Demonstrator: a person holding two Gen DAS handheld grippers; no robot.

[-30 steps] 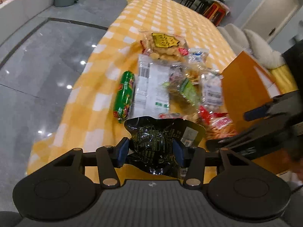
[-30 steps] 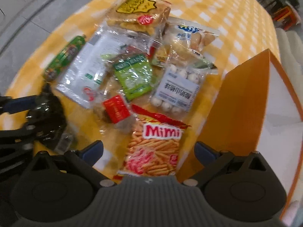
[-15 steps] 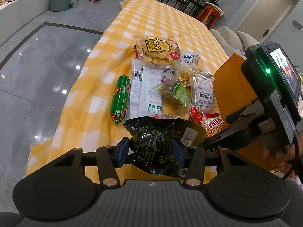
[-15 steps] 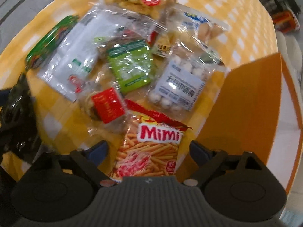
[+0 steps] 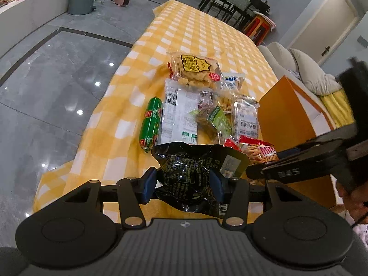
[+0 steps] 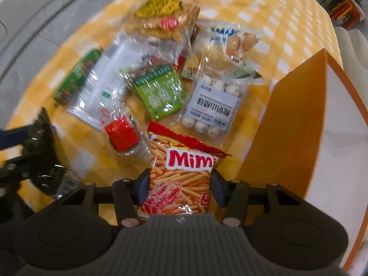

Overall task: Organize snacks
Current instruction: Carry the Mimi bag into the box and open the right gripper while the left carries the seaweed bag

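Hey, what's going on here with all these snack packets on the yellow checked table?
A person is sorting snacks with a gripper in each hand. The left gripper is clamped on a crinkled black packet. The right gripper is closing its jaws around the Mimi stick-snack bag, which sits between the pads. The other packets and a green sausage lie in a heap on the tablecloth, beside an open orange box.
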